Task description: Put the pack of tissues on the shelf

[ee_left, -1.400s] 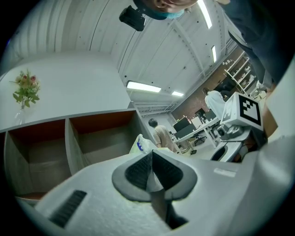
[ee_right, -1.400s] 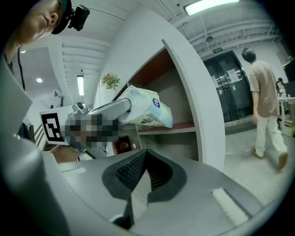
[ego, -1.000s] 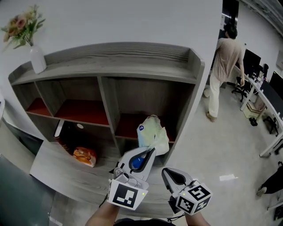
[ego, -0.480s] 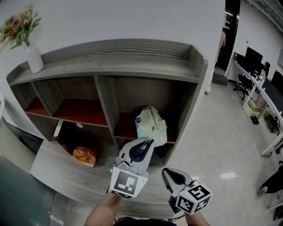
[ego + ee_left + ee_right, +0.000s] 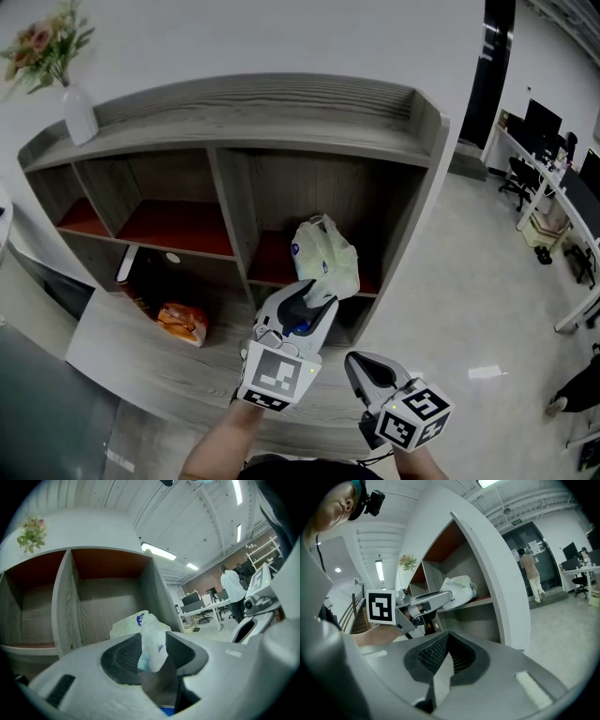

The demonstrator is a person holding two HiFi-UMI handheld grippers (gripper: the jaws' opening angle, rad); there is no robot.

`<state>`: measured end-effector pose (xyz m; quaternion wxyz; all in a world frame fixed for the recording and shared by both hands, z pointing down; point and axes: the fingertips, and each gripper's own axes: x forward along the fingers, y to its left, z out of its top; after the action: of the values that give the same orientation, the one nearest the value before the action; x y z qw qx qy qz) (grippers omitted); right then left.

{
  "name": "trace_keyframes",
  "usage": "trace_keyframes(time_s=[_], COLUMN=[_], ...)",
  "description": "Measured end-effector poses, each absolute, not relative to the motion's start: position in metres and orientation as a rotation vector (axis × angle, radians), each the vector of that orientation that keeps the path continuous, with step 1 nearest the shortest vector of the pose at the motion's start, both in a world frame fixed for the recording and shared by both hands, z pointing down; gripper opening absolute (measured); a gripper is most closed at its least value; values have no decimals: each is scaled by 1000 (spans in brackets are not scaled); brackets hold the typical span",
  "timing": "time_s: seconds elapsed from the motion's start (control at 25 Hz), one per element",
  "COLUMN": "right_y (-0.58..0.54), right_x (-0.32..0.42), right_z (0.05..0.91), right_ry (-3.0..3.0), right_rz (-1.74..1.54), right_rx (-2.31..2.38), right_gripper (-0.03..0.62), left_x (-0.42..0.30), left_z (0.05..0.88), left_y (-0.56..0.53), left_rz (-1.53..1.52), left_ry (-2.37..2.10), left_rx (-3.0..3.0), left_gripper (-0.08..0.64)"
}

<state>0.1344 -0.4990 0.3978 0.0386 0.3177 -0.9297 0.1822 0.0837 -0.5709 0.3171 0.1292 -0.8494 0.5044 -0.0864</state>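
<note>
The pack of tissues [image 5: 324,259], pale green plastic with a blue mark, lies on the red board of the right middle compartment of the grey wooden shelf [image 5: 234,101]. My left gripper [image 5: 313,292] reaches up to the pack's near end. Its jaws are opening, and in the left gripper view [image 5: 152,652] they stand apart with only the pack's loose flap [image 5: 152,641] hanging between them, the pads not pressing it. The right gripper [image 5: 362,369] hovers lower right, in front of the shelf, shut and empty [image 5: 447,642]. The right gripper view shows the pack [image 5: 459,588] on its board.
A white vase with flowers [image 5: 79,111] stands on the shelf top at left. An orange snack bag [image 5: 181,322] lies on the bottom ledge, and dark items [image 5: 141,277] fill the lower left compartment. Office desks and chairs [image 5: 553,169] stand far right; a person [image 5: 529,573] stands by a door.
The left gripper carried the pack forward and up onto the red board, and its jaws have spread apart. The person at the right has left the head view. The right gripper stayed put.
</note>
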Motion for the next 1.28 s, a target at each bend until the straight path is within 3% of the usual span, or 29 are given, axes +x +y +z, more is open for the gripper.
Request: trace_keyframes(time_s=[0.32, 0.84, 1.28], right_y=[-491, -466, -451], right_x=[131, 120, 113], right_z=[400, 400, 402], right_ry=[-2849, -2859, -2862], right_rz=[552, 541, 516], right_rx=[982, 990, 985], right_gripper=[0, 0, 0], left_x=[79, 59, 45], left_z=[307, 321, 348], left_y=[-546, -500, -469], left_rz=[-177, -82, -99], left_ry=[1451, 1503, 1585], left_rx=[-2447, -2526, -2587], left_gripper=[170, 29, -6])
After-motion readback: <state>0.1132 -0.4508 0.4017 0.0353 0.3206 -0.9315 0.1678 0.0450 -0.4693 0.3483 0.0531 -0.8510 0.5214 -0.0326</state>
